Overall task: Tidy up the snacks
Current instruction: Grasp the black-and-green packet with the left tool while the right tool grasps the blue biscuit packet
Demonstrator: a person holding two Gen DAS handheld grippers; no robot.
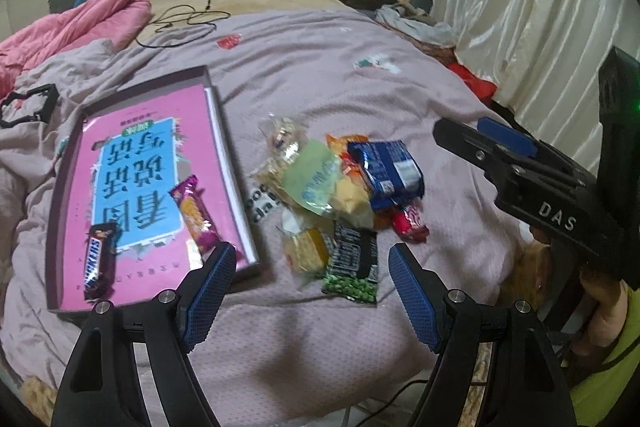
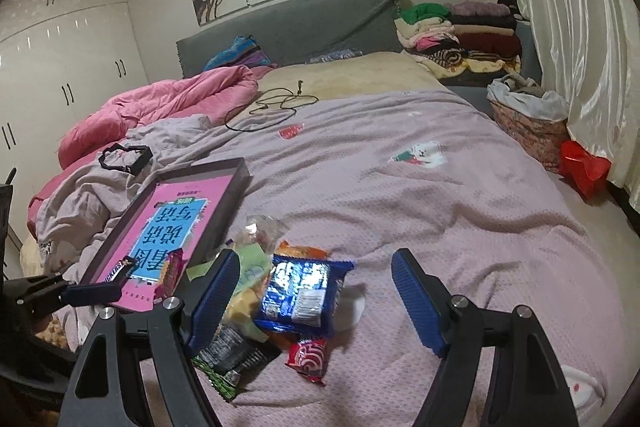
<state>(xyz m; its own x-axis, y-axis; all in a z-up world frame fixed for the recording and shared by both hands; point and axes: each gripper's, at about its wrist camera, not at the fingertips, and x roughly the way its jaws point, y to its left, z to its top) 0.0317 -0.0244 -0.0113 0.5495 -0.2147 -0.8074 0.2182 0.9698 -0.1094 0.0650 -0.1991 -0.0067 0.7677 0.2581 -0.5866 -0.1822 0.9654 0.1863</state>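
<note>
A heap of snack packets lies on the mauve bedspread: a blue biscuit pack (image 1: pixel 386 169) (image 2: pixel 300 293), a small red packet (image 1: pixel 410 225) (image 2: pixel 308 355), a green-and-black pea packet (image 1: pixel 352 261) (image 2: pixel 226 359), a yellow cake pack (image 1: pixel 306 251) and a pale green bag (image 1: pixel 310 175). Left of the heap a shallow dark tray (image 1: pixel 62 195) (image 2: pixel 236 167) with a pink printed bottom holds a Snickers bar (image 1: pixel 98 259) and a purple wafer bar (image 1: pixel 194 213). My left gripper (image 1: pixel 312 285) hangs open just short of the heap. My right gripper (image 2: pixel 316 299) (image 1: pixel 460 133) stands open above the blue pack, empty.
A black cable (image 2: pixel 272 105) and a black plastic frame (image 2: pixel 124 157) lie farther up the bed. A pink quilt (image 2: pixel 160 107) is bunched at the left, folded clothes (image 2: pixel 460 35) are stacked at the headboard, and curtains (image 2: pixel 580 27) run along the right.
</note>
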